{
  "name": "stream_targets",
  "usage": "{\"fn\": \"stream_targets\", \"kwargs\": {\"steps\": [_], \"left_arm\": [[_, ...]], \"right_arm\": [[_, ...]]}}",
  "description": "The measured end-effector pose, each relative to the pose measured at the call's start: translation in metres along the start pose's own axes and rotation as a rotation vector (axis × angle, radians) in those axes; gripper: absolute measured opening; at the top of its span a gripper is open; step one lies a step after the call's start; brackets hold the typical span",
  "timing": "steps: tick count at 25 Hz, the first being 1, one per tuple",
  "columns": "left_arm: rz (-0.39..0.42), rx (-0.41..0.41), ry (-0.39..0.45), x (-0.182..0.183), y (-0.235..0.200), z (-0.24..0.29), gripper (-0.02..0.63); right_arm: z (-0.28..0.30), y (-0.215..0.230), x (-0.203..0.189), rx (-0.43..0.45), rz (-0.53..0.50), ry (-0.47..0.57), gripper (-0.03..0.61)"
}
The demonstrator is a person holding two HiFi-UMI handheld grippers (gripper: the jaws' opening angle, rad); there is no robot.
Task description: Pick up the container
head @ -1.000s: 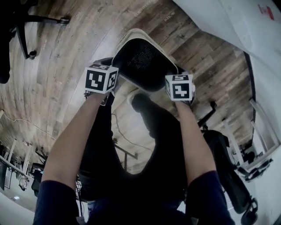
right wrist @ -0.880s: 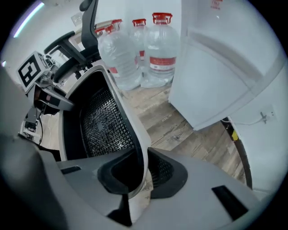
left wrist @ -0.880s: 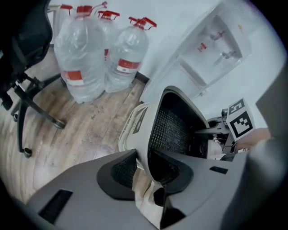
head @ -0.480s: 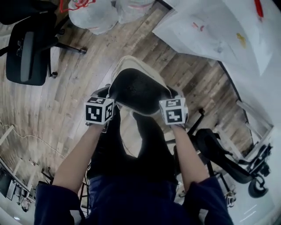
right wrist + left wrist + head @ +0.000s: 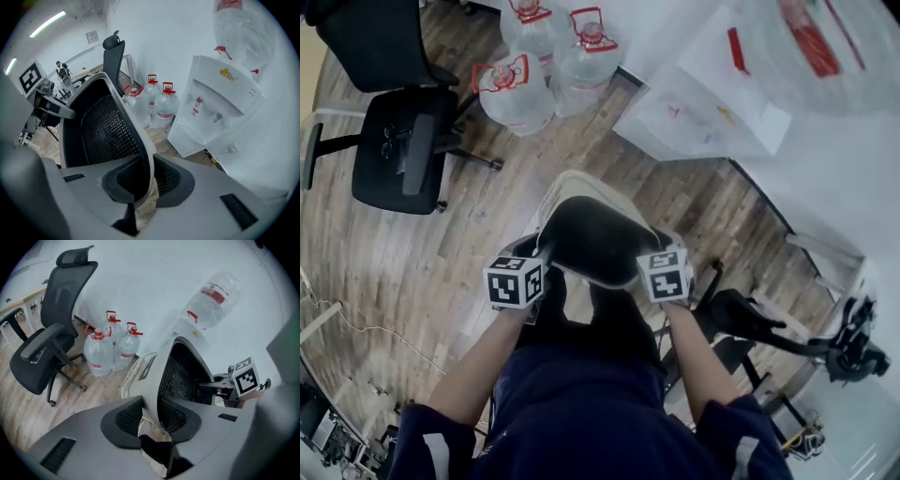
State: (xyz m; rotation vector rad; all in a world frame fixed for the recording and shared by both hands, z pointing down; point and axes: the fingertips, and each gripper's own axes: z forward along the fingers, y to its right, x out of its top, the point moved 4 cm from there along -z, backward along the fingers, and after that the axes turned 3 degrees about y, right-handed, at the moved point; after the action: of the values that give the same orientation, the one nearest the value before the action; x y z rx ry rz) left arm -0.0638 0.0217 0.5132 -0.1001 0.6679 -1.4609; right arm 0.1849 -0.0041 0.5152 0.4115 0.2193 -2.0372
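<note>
The container (image 5: 591, 234) is a tub with a pale rim and a black mesh inside, and it hangs in the air above the wooden floor. My left gripper (image 5: 539, 258) is shut on its left rim. My right gripper (image 5: 659, 255) is shut on the opposite rim. In the left gripper view the rim wall (image 5: 164, 376) stands pinched between the jaws of the left gripper (image 5: 150, 420), with the right gripper's marker cube (image 5: 246, 376) beyond. The right gripper view shows the right gripper (image 5: 143, 185) clamped on the container's rim (image 5: 133, 126), mesh to its left.
Three large water bottles (image 5: 544, 66) stand on the floor by a white water dispenser (image 5: 712, 103). A black office chair (image 5: 394, 150) is at the left, and another dark chair (image 5: 769, 328) lies at the lower right. The person's legs are below the container.
The view has swung toward the wall, so the bottles, the dispenser and the left chair have come into sight. Both grippers keep the same hold on the container's rim.
</note>
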Motion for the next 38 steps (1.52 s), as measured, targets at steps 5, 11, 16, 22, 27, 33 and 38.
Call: {"fn": "stream_targets", "kwargs": {"steps": [5, 11, 16, 22, 27, 33, 38], "left_arm": [[0.042, -0.032, 0.023, 0.009, 0.004, -0.04, 0.126], [0.066, -0.04, 0.071, 0.028, -0.003, -0.068, 0.123], [0.072, -0.061, 0.082, 0.034, -0.004, -0.083, 0.124], [0.063, -0.077, 0.097, 0.031, -0.003, -0.094, 0.124], [0.058, -0.089, 0.098, 0.024, 0.0, -0.099, 0.124], [0.063, -0.104, 0.095, 0.018, 0.007, -0.101, 0.127], [0.069, -0.114, 0.095, 0.017, 0.013, -0.099, 0.127]], "right_arm": [[-0.04, -0.02, 0.013, -0.032, 0.02, 0.035, 0.064], [-0.065, -0.036, 0.036, -0.092, 0.059, 0.094, 0.06], [-0.082, -0.042, 0.048, -0.127, 0.065, 0.122, 0.057], [-0.096, -0.048, 0.052, -0.146, 0.05, 0.142, 0.057], [-0.104, -0.052, 0.047, -0.153, 0.058, 0.152, 0.055], [-0.109, -0.051, 0.037, -0.158, 0.072, 0.153, 0.054], [-0.111, -0.048, 0.032, -0.166, 0.081, 0.156, 0.054]]}}
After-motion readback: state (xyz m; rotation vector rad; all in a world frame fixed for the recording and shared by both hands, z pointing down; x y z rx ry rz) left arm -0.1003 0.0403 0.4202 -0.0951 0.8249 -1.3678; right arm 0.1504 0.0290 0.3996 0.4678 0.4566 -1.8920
